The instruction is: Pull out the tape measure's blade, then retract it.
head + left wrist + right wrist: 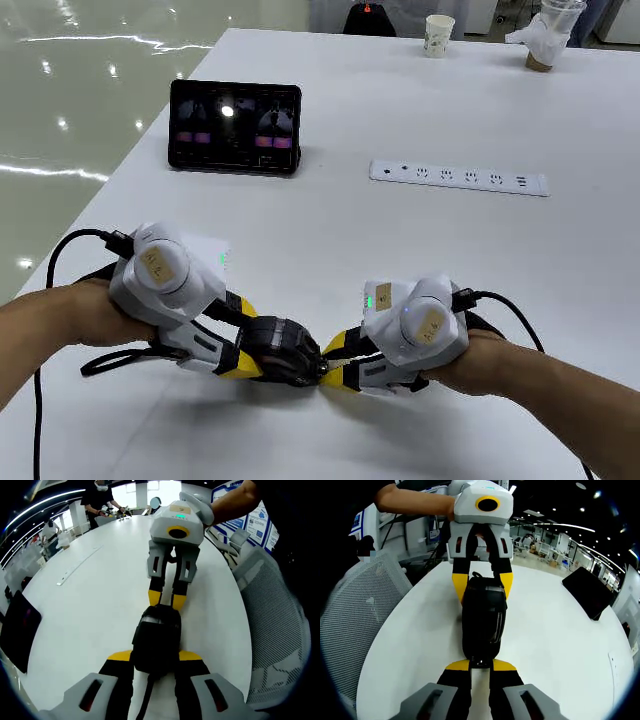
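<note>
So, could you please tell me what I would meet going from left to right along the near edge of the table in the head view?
left tool, closed on the black case → tape measure → right tool, closed at the case's right end.

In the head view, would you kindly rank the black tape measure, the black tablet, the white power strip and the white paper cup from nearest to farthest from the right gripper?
1. The black tape measure, at the right gripper's jaw tips.
2. The black tablet, ahead left, and the white power strip, ahead right: too close to call.
3. The white paper cup, farthest back.
</note>
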{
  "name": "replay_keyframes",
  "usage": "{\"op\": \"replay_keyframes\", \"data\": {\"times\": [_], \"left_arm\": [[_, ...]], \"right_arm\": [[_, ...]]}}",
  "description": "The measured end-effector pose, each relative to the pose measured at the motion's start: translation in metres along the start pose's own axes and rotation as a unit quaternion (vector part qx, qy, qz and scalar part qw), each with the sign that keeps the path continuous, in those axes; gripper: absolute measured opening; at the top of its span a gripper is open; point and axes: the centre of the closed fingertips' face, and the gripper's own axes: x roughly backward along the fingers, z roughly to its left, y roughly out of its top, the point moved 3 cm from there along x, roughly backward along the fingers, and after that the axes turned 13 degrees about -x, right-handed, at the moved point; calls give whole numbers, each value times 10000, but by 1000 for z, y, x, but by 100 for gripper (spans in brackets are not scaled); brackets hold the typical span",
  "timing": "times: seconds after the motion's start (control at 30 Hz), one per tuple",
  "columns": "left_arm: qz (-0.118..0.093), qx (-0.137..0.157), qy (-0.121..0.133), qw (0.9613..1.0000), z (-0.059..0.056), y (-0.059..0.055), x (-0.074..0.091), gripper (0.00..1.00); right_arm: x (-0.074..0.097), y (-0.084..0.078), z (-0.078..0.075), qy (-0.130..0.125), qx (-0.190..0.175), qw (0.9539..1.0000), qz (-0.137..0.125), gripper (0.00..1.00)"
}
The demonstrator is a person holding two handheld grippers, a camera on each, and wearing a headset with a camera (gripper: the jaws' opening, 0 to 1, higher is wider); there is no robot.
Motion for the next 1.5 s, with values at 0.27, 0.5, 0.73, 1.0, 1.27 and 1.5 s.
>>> {"op": "replay_keyframes", "data": {"times": [0.27,0.5,0.73,1.0,1.27,1.5], "left_arm": [[14,8,-7,10000,-1,1,1,25],[10,39,-22,10000,-1,0,1,25],[6,72,-32,10000,-2,1,1,25],[15,89,-60,9999,-2,1,1,25],[2,124,-62,9999,-1,1,1,25],[13,129,-60,9999,-1,1,1,25]], "right_arm": [[1,0,1,-34,63,10000,35,8],[1,0,0,-44,96,9999,73,8],[2,1,0,-47,158,9998,109,8],[4,-2,-1,-46,168,9998,131,8],[11,-8,-2,-45,160,9997,163,8],[16,-13,-2,-66,138,9998,145,8]]}}
